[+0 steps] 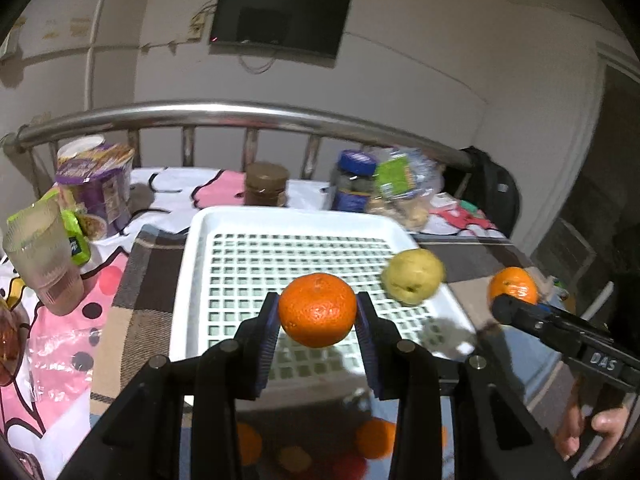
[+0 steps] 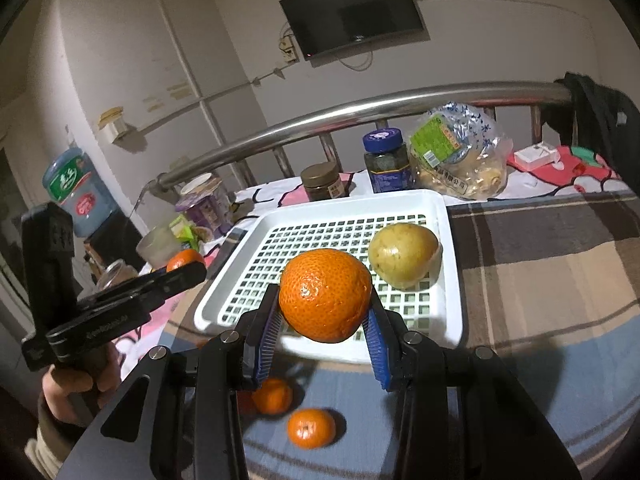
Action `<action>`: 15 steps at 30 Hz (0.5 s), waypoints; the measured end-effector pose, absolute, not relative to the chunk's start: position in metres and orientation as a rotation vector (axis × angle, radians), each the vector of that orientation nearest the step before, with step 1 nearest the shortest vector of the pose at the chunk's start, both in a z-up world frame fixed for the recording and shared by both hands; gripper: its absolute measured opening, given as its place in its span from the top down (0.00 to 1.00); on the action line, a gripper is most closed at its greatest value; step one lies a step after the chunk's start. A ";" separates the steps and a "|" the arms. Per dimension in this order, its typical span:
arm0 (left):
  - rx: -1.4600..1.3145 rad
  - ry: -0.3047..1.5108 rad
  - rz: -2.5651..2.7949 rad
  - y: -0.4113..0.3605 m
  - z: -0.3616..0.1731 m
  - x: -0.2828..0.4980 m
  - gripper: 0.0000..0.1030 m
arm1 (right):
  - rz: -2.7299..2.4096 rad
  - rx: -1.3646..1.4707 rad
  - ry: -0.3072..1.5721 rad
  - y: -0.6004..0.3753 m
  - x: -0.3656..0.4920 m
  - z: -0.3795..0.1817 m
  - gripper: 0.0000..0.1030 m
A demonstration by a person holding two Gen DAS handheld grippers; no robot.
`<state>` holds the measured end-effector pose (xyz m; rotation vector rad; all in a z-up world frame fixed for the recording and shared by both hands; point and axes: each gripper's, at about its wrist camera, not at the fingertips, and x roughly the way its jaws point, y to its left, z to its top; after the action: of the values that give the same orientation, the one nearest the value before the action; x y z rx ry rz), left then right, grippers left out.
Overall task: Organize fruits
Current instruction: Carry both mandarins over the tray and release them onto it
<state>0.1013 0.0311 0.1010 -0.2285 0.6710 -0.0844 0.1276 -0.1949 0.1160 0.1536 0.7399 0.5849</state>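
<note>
The left gripper [image 1: 317, 312] clamps an orange [image 1: 317, 309] above the white tray [image 1: 188, 280]. The right gripper [image 2: 325, 312] clamps another orange [image 2: 325, 294] over the tray's near edge. A pear [image 2: 402, 254] lies inside.

Little text can be read. In the left wrist view, raised letters "DAS" stand on the black body of the right gripper [image 1: 516, 308] at the right edge. In the right wrist view, a clear snack bag [image 2: 460, 156] at the far right of the bed carries a black line of Chinese characters ending in "有限公司" along its lower edge; its green label is too small to read. Labels on the blue-lidded jar [image 2: 386, 162], the brown-lidded jar [image 2: 322, 182] and the water bottle [image 2: 76, 192] at far left are illegible.
</note>
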 end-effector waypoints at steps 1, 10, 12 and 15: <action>-0.237 0.682 -0.073 0.034 0.096 0.107 0.62 | 0.582 0.160 0.750 -0.193 0.133 0.113 0.63; -0.258 0.760 -0.012 0.045 0.056 0.134 0.62 | 0.523 0.115 0.836 -0.164 0.165 0.075 0.63; -0.260 0.770 -0.012 0.046 0.050 0.136 0.62 | 0.497 0.081 0.854 -0.158 0.169 0.067 0.63; -0.248 0.788 -0.005 0.045 0.041 0.139 0.62 | 0.465 0.044 0.881 -0.152 0.175 0.054 0.63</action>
<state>0.1390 0.0451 0.0413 -0.2479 0.7882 -0.0046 0.1752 -0.1518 0.0544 0.0440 0.8810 0.4655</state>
